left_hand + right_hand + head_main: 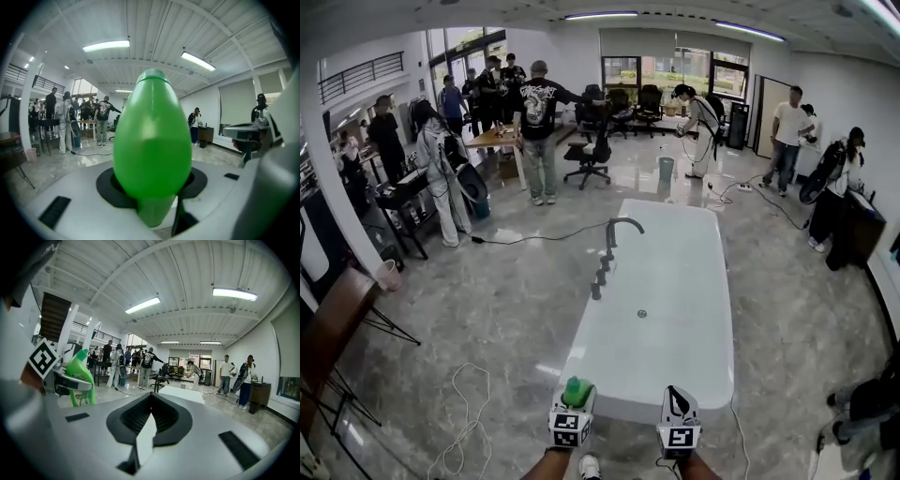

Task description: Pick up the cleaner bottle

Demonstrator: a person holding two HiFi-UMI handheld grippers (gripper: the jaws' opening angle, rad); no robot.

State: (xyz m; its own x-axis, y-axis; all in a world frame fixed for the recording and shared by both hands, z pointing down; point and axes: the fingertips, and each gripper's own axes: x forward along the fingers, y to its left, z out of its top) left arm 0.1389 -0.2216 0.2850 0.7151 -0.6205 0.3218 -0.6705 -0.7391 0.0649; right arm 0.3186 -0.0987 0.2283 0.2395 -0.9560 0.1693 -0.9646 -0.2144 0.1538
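A glossy green plastic cleaner bottle [152, 140], egg-shaped from this angle with a narrower flat-topped end, is clamped in the left tool [573, 410]. Its smooth body fills the left gripper view between matte white jaws with black recesses. In the head view the bottle shows at the near rim of a long, glossy white bathtub [675, 281] with rounded corners. The bathtub carries a dark, curved metal faucet [617, 234] on its left edge. The right tool [149, 423] is held beside the left one, its 2 jaws pressed together on nothing and meeting in 1 pale seam. Polished grey marble-look floor [487, 309] surrounds the tub, with a thin white cable [461, 417] looped across it.
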